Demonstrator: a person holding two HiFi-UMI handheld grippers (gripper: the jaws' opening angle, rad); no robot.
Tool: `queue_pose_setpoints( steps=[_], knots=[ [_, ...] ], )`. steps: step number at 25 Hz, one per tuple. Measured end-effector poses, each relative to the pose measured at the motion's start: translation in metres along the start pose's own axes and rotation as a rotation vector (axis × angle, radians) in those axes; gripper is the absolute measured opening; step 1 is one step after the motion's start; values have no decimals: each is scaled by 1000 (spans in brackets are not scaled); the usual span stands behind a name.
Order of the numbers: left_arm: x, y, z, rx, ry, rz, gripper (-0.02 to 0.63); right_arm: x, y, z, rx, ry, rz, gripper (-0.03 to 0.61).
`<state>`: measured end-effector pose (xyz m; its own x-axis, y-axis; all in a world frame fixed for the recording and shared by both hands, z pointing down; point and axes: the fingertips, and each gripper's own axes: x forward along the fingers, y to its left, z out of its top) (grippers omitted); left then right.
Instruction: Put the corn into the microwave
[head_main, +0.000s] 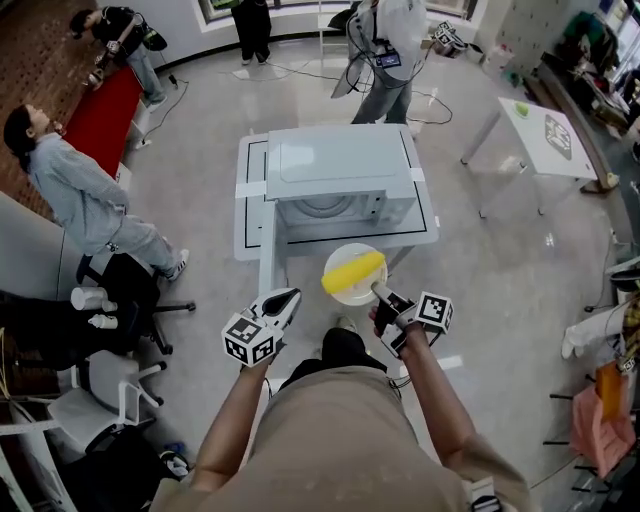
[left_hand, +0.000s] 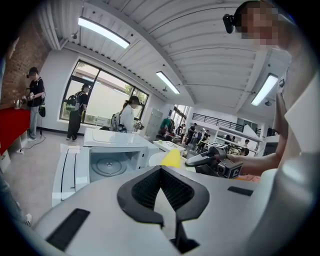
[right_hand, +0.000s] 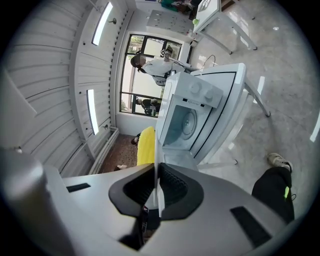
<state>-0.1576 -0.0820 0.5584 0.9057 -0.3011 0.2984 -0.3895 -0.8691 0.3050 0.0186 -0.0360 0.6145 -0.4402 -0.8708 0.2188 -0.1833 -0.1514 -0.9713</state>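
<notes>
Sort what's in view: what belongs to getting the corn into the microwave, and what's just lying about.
Job in hand: corn; white plate under it; right gripper, shut on the plate's rim; open microwave; empty left gripper.

Lying about: white side table; office chair; red table.

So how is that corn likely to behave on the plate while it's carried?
The corn is round and lies loose across the plate, so it would probably roll if the plate tilts. The right gripper pinches only the rim, so the load likely levers against the jaws. The plate looks thin, perhaps slightly flexible.
</notes>
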Motion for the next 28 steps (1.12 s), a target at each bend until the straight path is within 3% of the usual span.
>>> queue_pose_setpoints(
  steps=[9, 18, 28],
  knots=[
    [45, 28, 23, -3, 31, 45, 2, 59, -13, 47, -40, 81, -14, 28],
    [84, 65, 22, -34, 81, 147, 2, 128, -51, 89, -18, 134, -9, 28],
    [110, 89, 16, -83, 90, 236, 2, 177, -107, 105, -6, 163, -29, 26]
  ],
)
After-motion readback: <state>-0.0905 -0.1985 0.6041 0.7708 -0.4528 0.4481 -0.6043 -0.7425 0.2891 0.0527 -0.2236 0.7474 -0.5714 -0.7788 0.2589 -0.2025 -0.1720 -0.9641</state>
